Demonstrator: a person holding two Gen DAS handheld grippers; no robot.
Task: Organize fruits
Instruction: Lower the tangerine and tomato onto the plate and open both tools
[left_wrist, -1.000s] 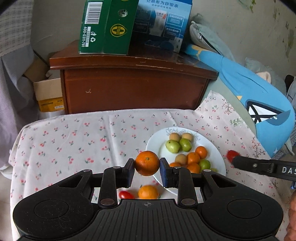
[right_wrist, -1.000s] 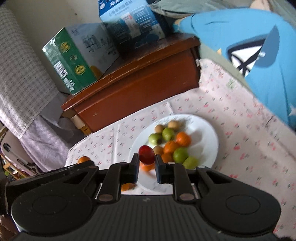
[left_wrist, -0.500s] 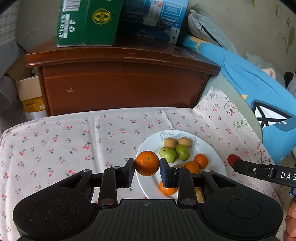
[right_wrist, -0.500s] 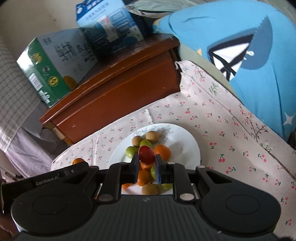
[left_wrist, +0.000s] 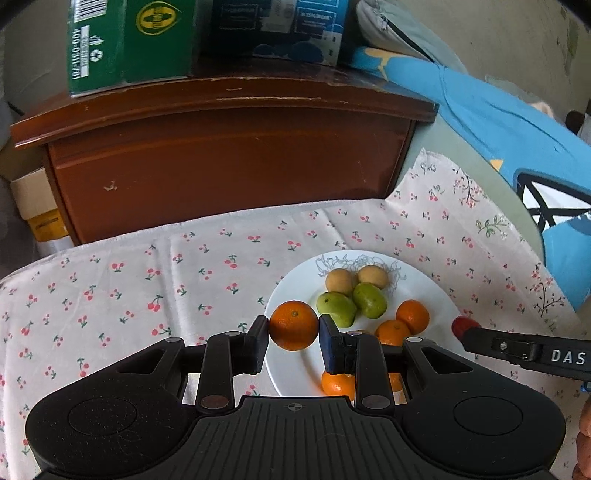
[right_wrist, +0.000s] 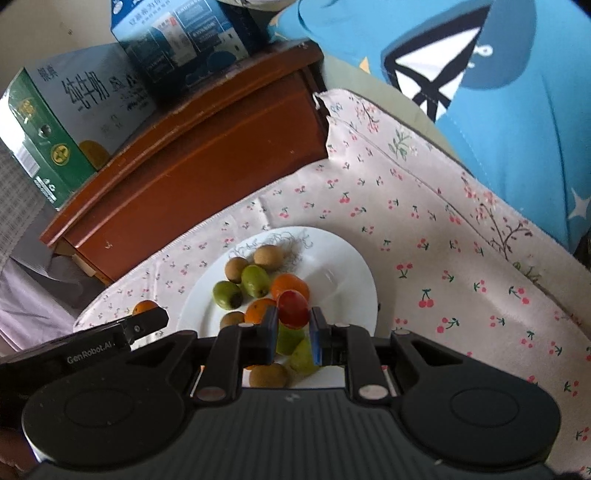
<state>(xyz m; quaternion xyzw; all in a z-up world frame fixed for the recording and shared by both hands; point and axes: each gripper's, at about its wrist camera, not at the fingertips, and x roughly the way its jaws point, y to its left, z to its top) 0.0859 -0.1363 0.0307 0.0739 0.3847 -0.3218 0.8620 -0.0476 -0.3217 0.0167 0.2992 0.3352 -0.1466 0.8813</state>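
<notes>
Currently the left hand-held gripper (left_wrist: 293, 332) is clenched on an orange (left_wrist: 293, 325), carried above the 9 o'clock rim of the white plate (left_wrist: 295, 373), presumably so the fruit can be set down among the others. The right hand-held gripper (right_wrist: 293, 328) is clenched on a small red fruit (right_wrist: 293, 308), poised over the middle of the plate for the same purpose. On the plate lie two green fruits (left_wrist: 351, 302), two brown fruits (left_wrist: 356, 278) toward 12 o'clock, and several small oranges (left_wrist: 402, 323) toward 3 o'clock; these crowd the centre, so free space is mainly at the 9 o'clock side. The plate rests on a cherry-print cloth (left_wrist: 147, 280) covering the bench. Beyond, at 12 o'clock, stands a wooden cabinet (left_wrist: 221, 155) bearing a green carton (left_wrist: 129, 40).
</notes>
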